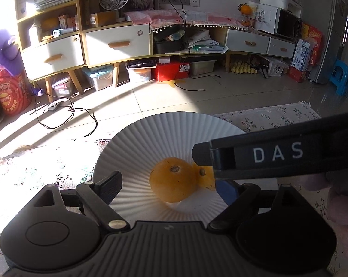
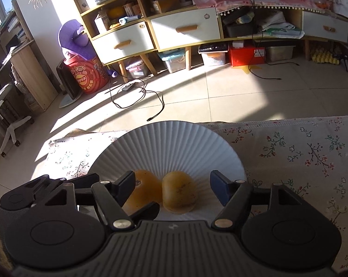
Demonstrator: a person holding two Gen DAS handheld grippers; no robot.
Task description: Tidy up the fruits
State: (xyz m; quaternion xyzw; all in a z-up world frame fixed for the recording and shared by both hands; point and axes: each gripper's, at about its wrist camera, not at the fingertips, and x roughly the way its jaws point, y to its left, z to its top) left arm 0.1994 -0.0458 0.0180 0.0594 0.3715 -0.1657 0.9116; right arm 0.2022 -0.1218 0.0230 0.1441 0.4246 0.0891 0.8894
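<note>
Nearest my lens, the right gripper (image 2: 172, 188) stands wide apart, its fingers bracketing the nearer orange (image 2: 178, 191) without touching it, so it grips nothing. That fruit rests on the ribbed white plate (image 2: 174, 138), touching or just beside a second orange (image 2: 142, 189), partly hidden behind the left finger. My left gripper (image 1: 167, 182) is also wide and empty, hovering over the same plate (image 1: 164, 129) with an orange (image 1: 172, 180) between its fingers. The plate sits on a floral tablecloth (image 2: 301, 152). I judge both fruits are already placed and this is the release step. Next I should lift both grippers straight away without nudging either orange.
</note>
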